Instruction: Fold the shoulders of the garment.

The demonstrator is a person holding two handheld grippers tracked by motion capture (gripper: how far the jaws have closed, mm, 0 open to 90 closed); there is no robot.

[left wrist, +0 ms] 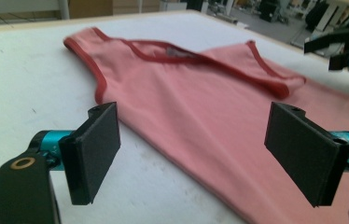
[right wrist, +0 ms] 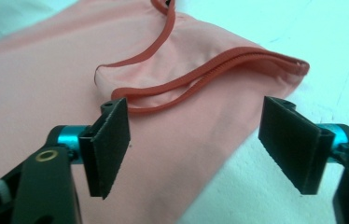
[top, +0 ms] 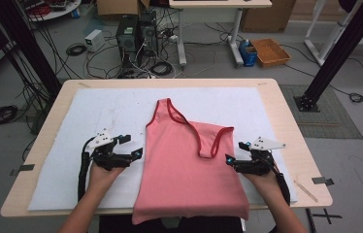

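Observation:
A pink tank top with red trim lies flat on the white mat. Its hem hangs over the table's front edge. One strap points to the far side, and the other shoulder lies lower at the right. My left gripper is open just beside the top's left edge. In the left gripper view the left gripper hovers over that edge of the tank top with nothing between its pads. My right gripper is open at the top's right edge. In the right gripper view the right gripper stands spread over the tank top near the armhole trim.
The mat covers most of the wooden table. Beyond the far edge, computer towers, cables and an orange basket sit on the floor. Black frame posts stand at both sides of the table.

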